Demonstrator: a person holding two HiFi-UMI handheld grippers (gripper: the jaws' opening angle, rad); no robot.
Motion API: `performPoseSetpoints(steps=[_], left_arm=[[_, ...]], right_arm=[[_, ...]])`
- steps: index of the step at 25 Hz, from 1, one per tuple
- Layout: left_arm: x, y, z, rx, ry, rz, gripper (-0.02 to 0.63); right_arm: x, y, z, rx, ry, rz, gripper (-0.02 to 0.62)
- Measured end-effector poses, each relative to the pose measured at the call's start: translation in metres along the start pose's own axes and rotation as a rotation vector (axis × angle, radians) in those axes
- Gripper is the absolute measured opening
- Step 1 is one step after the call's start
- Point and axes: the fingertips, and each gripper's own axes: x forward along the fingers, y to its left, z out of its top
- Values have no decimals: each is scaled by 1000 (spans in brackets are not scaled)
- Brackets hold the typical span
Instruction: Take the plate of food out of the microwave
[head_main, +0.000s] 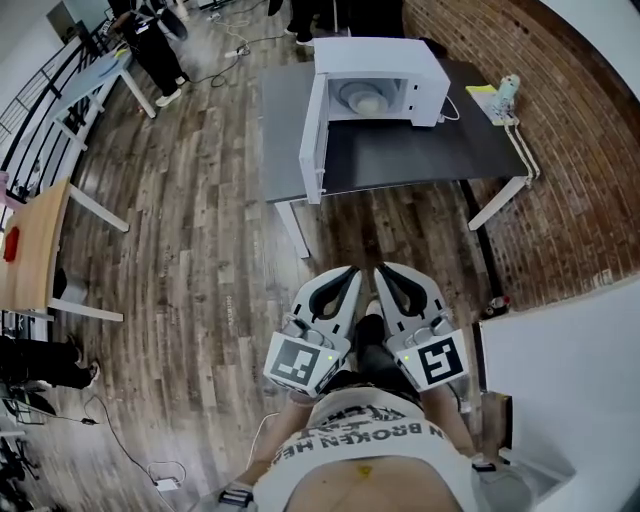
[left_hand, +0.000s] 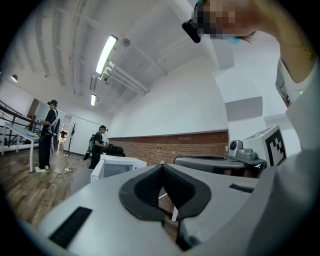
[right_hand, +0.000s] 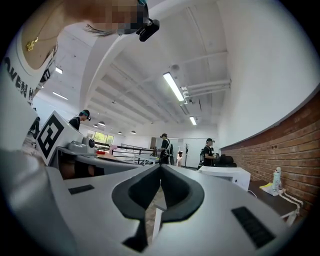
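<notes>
My left claw (head_main: 350, 272) and my right claw (head_main: 382, 270), both white plastic with dark pads, sit side by side close to my body, over the wooden plank floor (head_main: 200, 200); both are well apart from the table. In the left gripper view the tips of the left claw (left_hand: 161, 164) meet, and nothing is between them; in the right gripper view the right claw (right_hand: 160, 165) is closed tight too, and it holds nothing.

Far ahead stands the white box-shaped microwave (head_main: 400, 70) on the dark grey flat table (head_main: 400, 160); its white door (head_main: 314, 140) hangs open to the left. Inside I can see the round pale plate (head_main: 358, 95) with a pale lump of food (head_main: 370, 103) on it; the roof of the microwave cuts off the far part of the plate, and I cannot tell what the food is.

In the left gripper view the microwave (left_hand: 117, 167) is small and far, and the plate is hidden; in the right gripper view only the white outside of the microwave (right_hand: 227, 175) shows.

On the far right end of the table lie a yellow flat thing (head_main: 483, 92) and a small pale bottle (head_main: 509, 88); they are too small to make out. A light wooden table (head_main: 35, 250) at the left is cut off by the edge.
</notes>
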Motion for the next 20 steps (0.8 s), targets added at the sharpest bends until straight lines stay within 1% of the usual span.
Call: performPoseSetpoints(steps=[5,8,14,20], left_arm=[[58,27,8,21,15,-4,6],[96,39,22,36,-21,3,5],[165,62,27,56,8,49,6],[223,75,38,92,-29,63,6]], right_arm=[[42,-45,0,10,-18,25,8],[61,-84,3,3,-24,10,8],[96,-167,9,-3,-53,6,8],[124,-211,10,5,-81,55,8]])
